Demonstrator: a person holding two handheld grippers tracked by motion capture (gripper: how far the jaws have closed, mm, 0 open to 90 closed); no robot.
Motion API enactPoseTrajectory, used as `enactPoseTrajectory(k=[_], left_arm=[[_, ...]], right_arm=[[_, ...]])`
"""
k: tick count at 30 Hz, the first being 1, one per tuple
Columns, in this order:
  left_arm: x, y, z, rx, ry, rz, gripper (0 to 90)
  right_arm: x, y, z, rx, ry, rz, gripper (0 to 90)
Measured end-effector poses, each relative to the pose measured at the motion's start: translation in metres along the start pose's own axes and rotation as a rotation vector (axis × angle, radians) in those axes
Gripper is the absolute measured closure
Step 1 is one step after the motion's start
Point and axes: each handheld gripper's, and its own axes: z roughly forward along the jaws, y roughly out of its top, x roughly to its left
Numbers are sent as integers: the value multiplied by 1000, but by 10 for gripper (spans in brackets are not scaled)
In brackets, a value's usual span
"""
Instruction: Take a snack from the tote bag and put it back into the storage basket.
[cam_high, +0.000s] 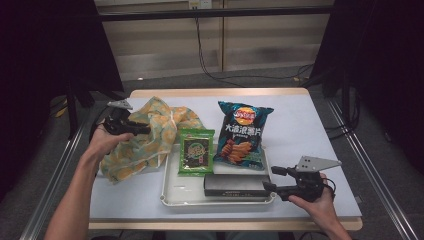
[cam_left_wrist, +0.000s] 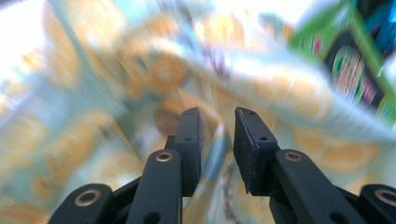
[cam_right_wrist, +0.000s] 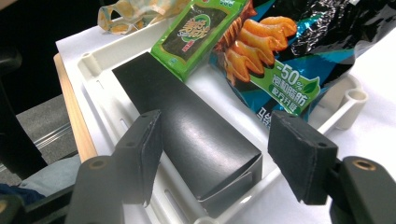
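A cloth (cam_high: 150, 135) printed with orange slices lies bunched at the table's left. My left gripper (cam_high: 142, 128) hovers over it, held by a hand. In the left gripper view its jaws (cam_left_wrist: 218, 126) stand a narrow gap apart, with the blurred cloth (cam_left_wrist: 93, 93) close behind them. A white tray (cam_high: 170, 195) holds a black box (cam_high: 235, 185), a green seaweed packet (cam_high: 196, 151) and a blue bag of chips (cam_high: 242, 132). My right gripper (cam_high: 274, 178) is open at the tray's near right corner. Its jaws (cam_right_wrist: 217, 133) stand wide on either side of the black box's (cam_right_wrist: 187, 121) end, not touching it.
The chip bag (cam_right_wrist: 280, 60) leans over the tray's far rim (cam_right_wrist: 350, 100) and the seaweed packet (cam_right_wrist: 201, 32) rests partly on the box. The table's wooden front edge (cam_high: 225, 225) lies near the person. Bare white tabletop (cam_high: 310, 130) stretches to the right.
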Motion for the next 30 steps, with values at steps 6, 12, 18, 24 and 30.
enactPoseTrajectory(k=[6,12,18,24,30], left_arm=[[22,1,-1,-119,-53,-119,752],[32,-4,4,-87,-2,-134,821],[36,-5,18,0,81,-142,848],[26,-14,47,134,47,-75,801],[19,-14,50,106,30,-47,714]], right_arm=[[0,-1,0,3,5,-4,353],[-2,-1,-1,1,3,3,354],[0,-1,1,5,13,1,353],[1,-2,2,10,18,-3,353],[1,-2,2,10,21,-1,352]])
